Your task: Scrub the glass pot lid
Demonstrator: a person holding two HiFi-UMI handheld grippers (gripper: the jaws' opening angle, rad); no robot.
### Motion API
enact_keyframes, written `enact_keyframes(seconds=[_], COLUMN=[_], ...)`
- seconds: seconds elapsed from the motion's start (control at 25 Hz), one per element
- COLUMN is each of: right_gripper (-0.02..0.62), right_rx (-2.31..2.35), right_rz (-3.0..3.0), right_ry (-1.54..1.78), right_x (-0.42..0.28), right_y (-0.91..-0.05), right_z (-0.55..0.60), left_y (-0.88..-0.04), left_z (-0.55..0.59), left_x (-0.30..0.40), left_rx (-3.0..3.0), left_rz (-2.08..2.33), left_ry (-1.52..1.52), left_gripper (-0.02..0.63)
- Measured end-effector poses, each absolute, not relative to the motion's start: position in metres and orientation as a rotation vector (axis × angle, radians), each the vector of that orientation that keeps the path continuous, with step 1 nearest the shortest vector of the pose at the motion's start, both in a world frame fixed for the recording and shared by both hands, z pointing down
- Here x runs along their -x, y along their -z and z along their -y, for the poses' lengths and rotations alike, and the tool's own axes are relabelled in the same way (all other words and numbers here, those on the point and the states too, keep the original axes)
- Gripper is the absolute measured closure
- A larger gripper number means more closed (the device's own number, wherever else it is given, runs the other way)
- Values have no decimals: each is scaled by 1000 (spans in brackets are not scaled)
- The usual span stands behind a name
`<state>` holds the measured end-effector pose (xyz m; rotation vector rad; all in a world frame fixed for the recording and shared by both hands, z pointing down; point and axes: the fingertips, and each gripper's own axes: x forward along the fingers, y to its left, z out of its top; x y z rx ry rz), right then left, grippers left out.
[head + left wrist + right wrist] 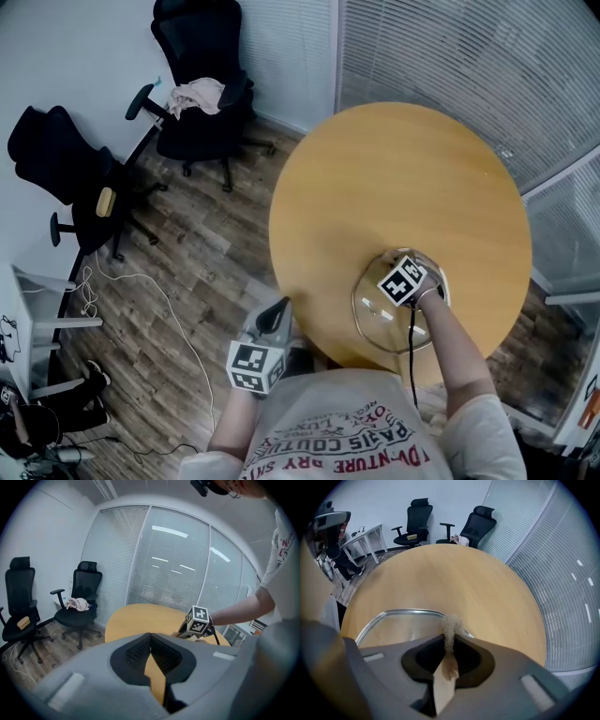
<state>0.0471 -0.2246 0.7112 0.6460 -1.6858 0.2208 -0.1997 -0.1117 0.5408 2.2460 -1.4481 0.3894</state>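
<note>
The glass pot lid point(373, 317) lies flat on the round wooden table point(394, 169), near its front edge. My right gripper point(405, 274) hovers over the lid, shut on a tan scrub pad point(450, 637). In the right gripper view the pad sticks out past the jaw tips, with the lid's metal rim point(393, 614) curving just beyond it. My left gripper point(274, 317) hangs off the table's left edge, away from the lid. Its jaws are together with nothing between them point(150, 637). From the left gripper view the right gripper point(197, 621) shows above the tabletop.
Two black office chairs point(202, 94) point(75, 178) stand on the wooden floor to the left, one with a cloth on its seat. A white desk point(28, 319) and cables sit at far left. Blinds-covered glass walls point(469, 56) close off the back and right.
</note>
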Motion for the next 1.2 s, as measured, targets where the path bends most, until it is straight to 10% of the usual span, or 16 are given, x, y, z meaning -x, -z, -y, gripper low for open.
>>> enact_keyframes(seconds=[1.2], right_gripper=[535], right_rx=[-301], right_rz=[1731], right_ry=[-71], right_x=[30], right_y=[-707], right_z=[129], left_y=[-536], left_z=[79], left_x=[230], left_rx=[-2244], left_rz=[1440], left_ry=[-348], left_gripper=[598])
